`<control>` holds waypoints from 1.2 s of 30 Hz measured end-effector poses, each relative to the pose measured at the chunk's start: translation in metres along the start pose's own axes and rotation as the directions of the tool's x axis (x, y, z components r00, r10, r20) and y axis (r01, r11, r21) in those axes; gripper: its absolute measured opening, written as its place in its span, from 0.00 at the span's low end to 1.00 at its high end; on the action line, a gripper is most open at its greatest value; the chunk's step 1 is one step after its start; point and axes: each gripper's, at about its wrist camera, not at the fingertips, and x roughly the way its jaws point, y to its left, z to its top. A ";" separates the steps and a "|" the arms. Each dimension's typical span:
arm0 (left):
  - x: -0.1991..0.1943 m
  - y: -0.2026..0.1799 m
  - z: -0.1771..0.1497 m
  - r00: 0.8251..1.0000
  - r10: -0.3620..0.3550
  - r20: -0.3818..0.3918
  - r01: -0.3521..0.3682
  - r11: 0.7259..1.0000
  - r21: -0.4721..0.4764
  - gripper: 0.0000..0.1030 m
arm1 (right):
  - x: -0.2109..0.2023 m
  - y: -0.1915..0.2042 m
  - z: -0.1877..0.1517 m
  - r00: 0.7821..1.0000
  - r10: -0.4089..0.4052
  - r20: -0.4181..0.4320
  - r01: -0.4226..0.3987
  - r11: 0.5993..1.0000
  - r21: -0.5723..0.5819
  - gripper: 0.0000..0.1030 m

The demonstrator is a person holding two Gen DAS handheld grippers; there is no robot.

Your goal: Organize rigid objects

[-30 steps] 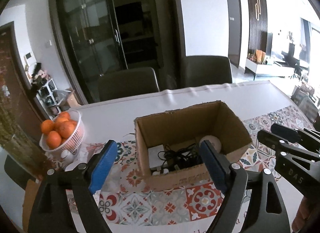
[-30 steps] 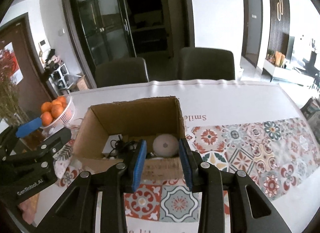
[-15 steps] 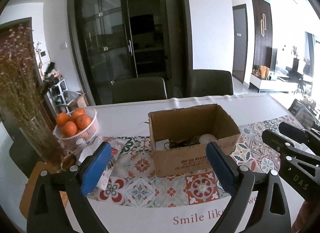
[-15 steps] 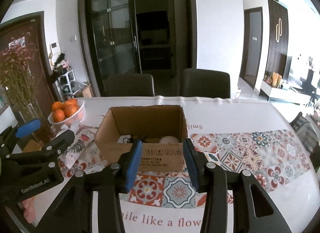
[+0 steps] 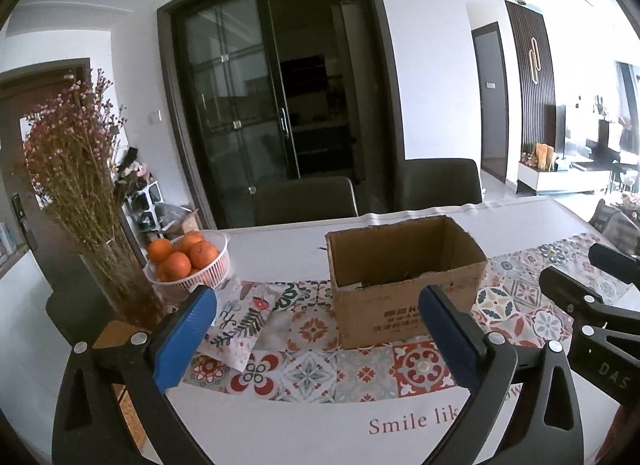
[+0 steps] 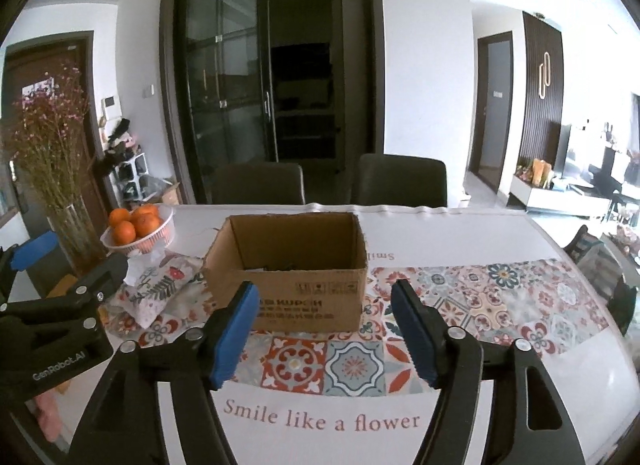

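Tabletop (image 6: 460, 233): white cloth, tiled-pattern runner (image 6: 500, 297) across it, "Smile like a flower" printed along near edge. Open cardboard box (image 6: 296, 285) sits mid-tabletop on the runner. Toward left edge: white basket of oranges (image 6: 138, 229), glass vase of dried flowers (image 6: 76, 233) beside it, floral pouch (image 6: 160, 289) between basket and box.

A matt brown cardboard box (image 6: 288, 289) with rough cut edges is seen on a smooth white tabletop (image 6: 452, 233) laid with a tile-patterned runner (image 6: 492, 297). At about ten o'clock from it, a white ribbed plastic basket (image 6: 158, 239) and a clear glass vase (image 6: 78, 233) are seen. Matt black plastic is shown on each hand-held gripper (image 6: 324, 333), with textured blue pads (image 6: 236, 331).
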 end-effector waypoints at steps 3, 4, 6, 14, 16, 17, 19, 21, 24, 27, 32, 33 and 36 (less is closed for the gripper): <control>-0.004 0.002 -0.005 1.000 -0.013 -0.008 0.013 1.000 -0.012 1.00 | -0.006 0.000 -0.003 1.000 0.000 0.003 0.000 1.000 -0.003 0.72; -0.006 0.003 -0.008 1.000 -0.017 -0.009 0.017 1.000 -0.017 1.00 | -0.008 0.000 -0.004 1.000 -0.002 0.003 0.002 1.000 -0.004 0.73; -0.010 0.005 -0.010 1.000 -0.018 -0.007 0.018 0.999 -0.030 1.00 | -0.012 0.001 -0.005 1.000 -0.002 0.006 0.002 1.000 -0.006 0.74; -0.021 0.014 -0.021 0.998 -0.065 -0.012 0.064 0.996 -0.054 1.00 | -0.025 0.007 -0.012 1.000 0.012 0.020 -0.012 1.000 -0.018 0.76; -0.024 0.015 -0.023 0.998 -0.062 -0.009 0.061 0.996 -0.059 1.00 | -0.027 0.009 -0.013 1.000 0.013 0.023 -0.012 1.000 -0.022 0.76; -0.025 0.015 -0.023 0.998 -0.062 -0.007 0.062 0.996 -0.062 1.00 | -0.028 0.010 -0.013 1.000 0.009 0.025 -0.009 1.000 -0.024 0.76; -0.026 0.015 -0.024 0.998 -0.064 -0.005 0.063 0.996 -0.066 1.00 | -0.031 0.010 -0.013 0.999 0.002 0.036 -0.001 0.999 -0.032 0.77; -0.027 0.015 -0.024 0.998 -0.068 -0.002 0.067 0.995 -0.067 1.00 | -0.034 0.012 -0.014 0.999 0.005 0.041 -0.003 0.999 -0.034 0.77; -0.029 0.015 -0.024 0.998 -0.066 0.003 0.066 0.996 -0.066 1.00 | -0.037 0.014 -0.014 0.999 0.000 0.047 0.002 0.999 -0.038 0.77; -0.030 0.014 -0.024 0.998 -0.066 0.008 0.066 0.996 -0.067 1.00 | -0.039 0.014 -0.013 0.999 -0.004 0.053 0.006 0.999 -0.038 0.78; -0.032 0.013 -0.025 0.998 -0.067 0.012 0.068 0.996 -0.065 1.00 | -0.041 0.013 -0.013 0.998 -0.010 0.059 0.013 0.999 -0.039 0.78; -0.032 0.013 -0.025 0.998 -0.068 0.013 0.069 0.996 -0.065 1.00 | -0.041 0.014 -0.014 0.998 -0.012 0.059 0.014 0.999 -0.040 0.78; -0.033 0.013 -0.025 0.997 -0.073 0.013 0.074 0.995 -0.066 1.00 | -0.042 0.013 -0.014 0.998 -0.009 0.058 0.011 0.999 -0.037 0.78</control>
